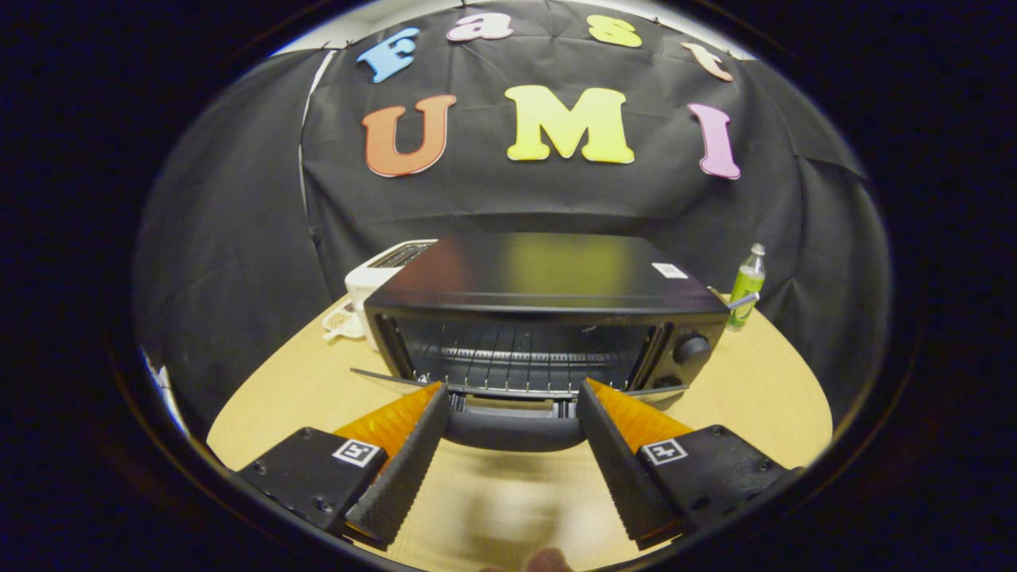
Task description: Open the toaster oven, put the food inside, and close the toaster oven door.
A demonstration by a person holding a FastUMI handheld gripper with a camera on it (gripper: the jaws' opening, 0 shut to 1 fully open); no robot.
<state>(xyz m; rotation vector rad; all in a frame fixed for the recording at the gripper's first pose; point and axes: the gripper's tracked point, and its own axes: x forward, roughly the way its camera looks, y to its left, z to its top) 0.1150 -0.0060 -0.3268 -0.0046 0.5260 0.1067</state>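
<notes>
The wooden table (755, 397) is seen under everything, light tan, with the black toaster oven (548, 310) standing mid-table. The oven door (508, 425) is seen dropped open and lying flat toward the camera, its dark handle (512, 433) nearest the gripper. Inside, the wire rack (516, 357) is bare. Control knobs (693, 349) are seen on the oven's right side. A white slot toaster (381, 274) is set just behind the oven's left corner, with a small white dish (343, 322) beside it; its contents are too small to make out. A green bottle (747, 286) stands off the oven's right rear corner.

The gripper (512, 397) is spread wide with nothing held, fingertips flanking the handle and not pressing on it. No food is seen between the fingers; the food is possibly what sits in the dish, but that cannot be confirmed.

Step judged: the opening looks done, and loading is not yet started. The next move calls for fetching the food, placing it on the rack, then lifting the door by the handle.
</notes>
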